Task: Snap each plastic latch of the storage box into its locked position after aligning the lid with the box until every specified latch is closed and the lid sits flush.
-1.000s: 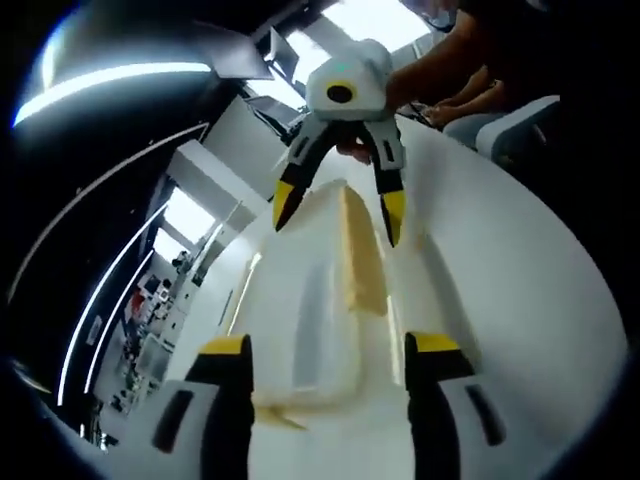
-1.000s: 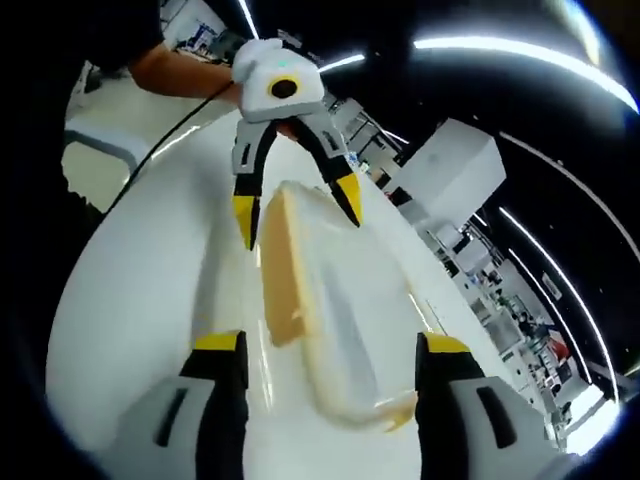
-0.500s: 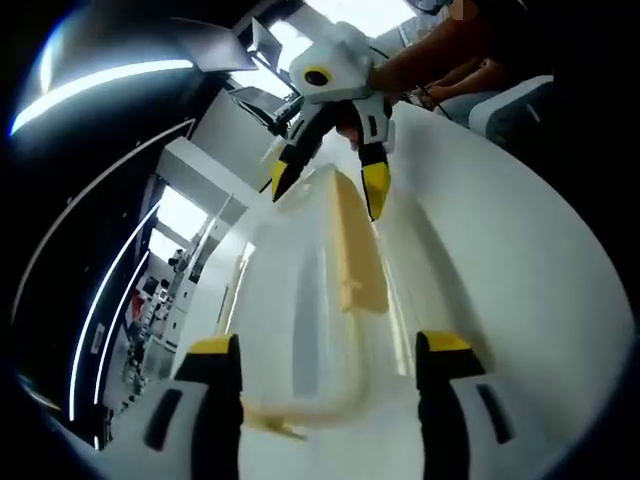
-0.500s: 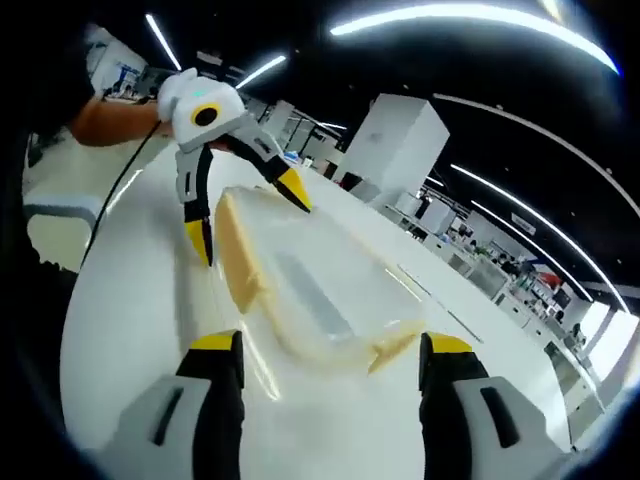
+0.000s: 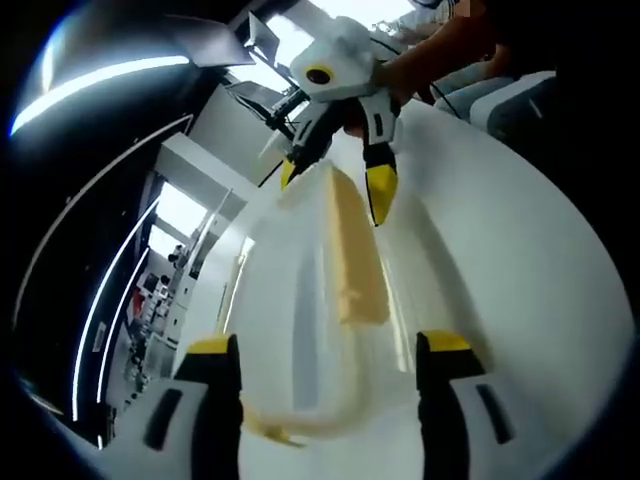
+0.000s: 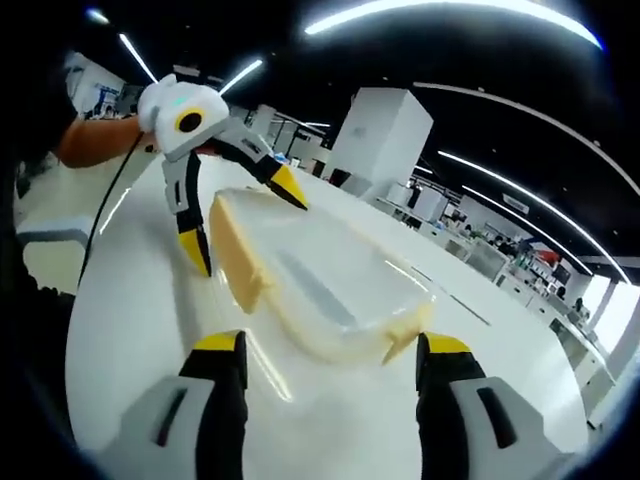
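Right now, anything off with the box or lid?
Nothing looks broken or spilled. The clear storage box lies on the white table with a gripper at each end: the left gripper straddles one end, the right gripper the other. A yellow latch sticks out at the near corner; whether it is snapped shut is unclear.

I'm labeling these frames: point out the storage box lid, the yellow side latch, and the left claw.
storage box lid (image 6: 330, 285): right gripper view, clear top panel.
yellow side latch (image 5: 355, 265): left gripper view, middle of the yellow strip.
left claw (image 6: 245, 215): right gripper view, midway between its yellow fingertips.
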`<state>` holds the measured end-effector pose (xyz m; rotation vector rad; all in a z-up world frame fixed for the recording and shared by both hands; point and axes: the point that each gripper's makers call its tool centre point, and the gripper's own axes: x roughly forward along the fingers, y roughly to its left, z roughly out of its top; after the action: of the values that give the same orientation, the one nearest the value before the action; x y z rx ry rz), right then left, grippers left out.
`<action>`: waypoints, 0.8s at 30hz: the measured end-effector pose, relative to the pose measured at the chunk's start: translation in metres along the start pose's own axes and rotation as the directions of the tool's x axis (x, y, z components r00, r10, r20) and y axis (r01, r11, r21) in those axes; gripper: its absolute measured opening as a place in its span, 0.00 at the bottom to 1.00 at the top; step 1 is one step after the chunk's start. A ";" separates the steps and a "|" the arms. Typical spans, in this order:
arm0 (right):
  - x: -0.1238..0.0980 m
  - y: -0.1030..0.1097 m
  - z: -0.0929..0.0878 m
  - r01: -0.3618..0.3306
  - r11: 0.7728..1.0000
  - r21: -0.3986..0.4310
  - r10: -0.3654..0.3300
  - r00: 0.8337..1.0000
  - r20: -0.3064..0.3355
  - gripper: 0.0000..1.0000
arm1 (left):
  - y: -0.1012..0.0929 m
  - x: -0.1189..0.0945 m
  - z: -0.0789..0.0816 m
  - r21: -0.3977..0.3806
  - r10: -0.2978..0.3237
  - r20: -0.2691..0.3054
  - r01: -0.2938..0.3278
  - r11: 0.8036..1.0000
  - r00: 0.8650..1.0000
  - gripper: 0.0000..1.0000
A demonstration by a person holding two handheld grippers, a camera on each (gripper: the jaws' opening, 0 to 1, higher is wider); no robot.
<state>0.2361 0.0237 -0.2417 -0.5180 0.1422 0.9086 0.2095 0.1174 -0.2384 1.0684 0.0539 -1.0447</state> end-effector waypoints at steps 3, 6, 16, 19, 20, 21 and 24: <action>0.000 0.001 0.000 0.010 1.000 0.004 -0.010 1.000 -0.001 0.67 | 0.000 0.001 0.001 -0.005 0.009 0.005 -0.008 1.000 1.000 0.68; 0.000 0.000 0.001 0.009 1.000 0.006 -0.009 1.000 -0.008 0.66 | 0.000 0.001 0.002 -0.011 0.010 0.008 -0.010 1.000 1.000 0.68; 0.001 0.004 0.002 0.010 1.000 -0.001 -0.010 0.997 -0.072 0.63 | -0.001 0.005 0.003 -0.002 -0.009 -0.025 0.009 1.000 1.000 0.66; 0.002 0.004 0.002 0.010 1.000 -0.005 -0.010 0.996 -0.087 0.62 | -0.002 0.006 0.003 -0.005 -0.008 -0.014 0.008 1.000 1.000 0.66; 0.002 0.005 0.002 0.009 1.000 -0.007 -0.010 0.996 -0.092 0.62 | -0.001 0.006 0.003 -0.005 -0.008 -0.013 0.008 1.000 1.000 0.65; 0.002 0.005 0.002 0.008 1.000 -0.009 -0.009 0.995 -0.097 0.62 | -0.001 0.006 0.003 -0.004 -0.008 -0.012 0.008 1.000 1.000 0.65; 0.003 0.006 0.003 0.009 1.000 -0.011 -0.010 0.994 -0.111 0.61 | 0.000 0.007 0.002 0.001 -0.014 -0.020 0.014 1.000 1.000 0.65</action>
<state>0.2334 0.0302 -0.2427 -0.5789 0.2358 0.8722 0.2121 0.1111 -0.2410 1.0804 0.0768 -1.0466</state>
